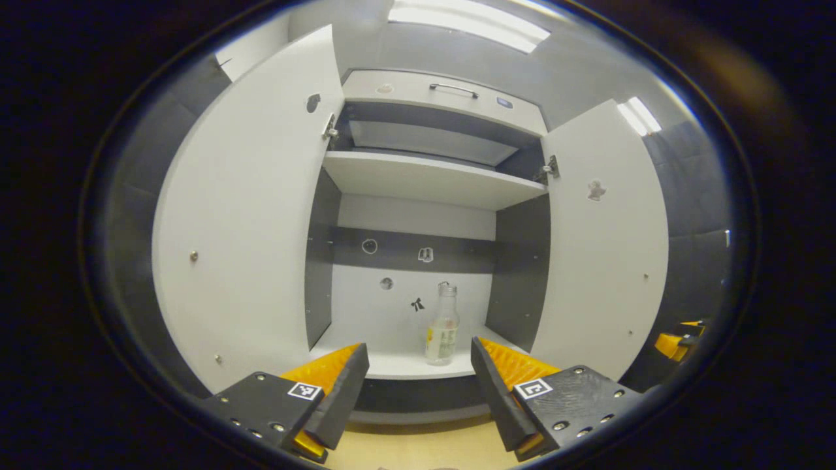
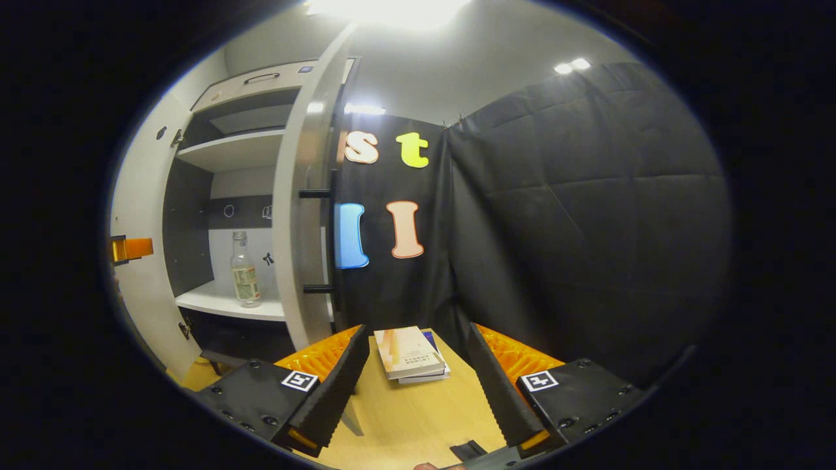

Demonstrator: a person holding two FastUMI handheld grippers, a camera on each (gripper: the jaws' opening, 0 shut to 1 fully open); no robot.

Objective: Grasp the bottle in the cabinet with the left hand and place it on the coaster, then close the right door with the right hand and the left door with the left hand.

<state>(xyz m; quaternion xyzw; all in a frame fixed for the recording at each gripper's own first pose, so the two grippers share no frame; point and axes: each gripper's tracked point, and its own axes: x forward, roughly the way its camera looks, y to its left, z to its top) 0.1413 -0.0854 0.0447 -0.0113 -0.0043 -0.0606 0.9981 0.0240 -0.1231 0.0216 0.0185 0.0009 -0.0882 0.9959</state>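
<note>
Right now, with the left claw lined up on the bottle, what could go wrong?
1. The bottle is tall, narrow and stands free on the shelf; the open left claw could tip it if one finger touches first.
2. Both doors stand open beside the path; the right door could be clipped on the way out.
3. Books lie on the table, which may crowd the placing.

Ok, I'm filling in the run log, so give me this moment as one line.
phase: approach | bottle: upright on cabinet shelf | left gripper: open, facing bottle | right gripper: open, over table | doors: both open
</note>
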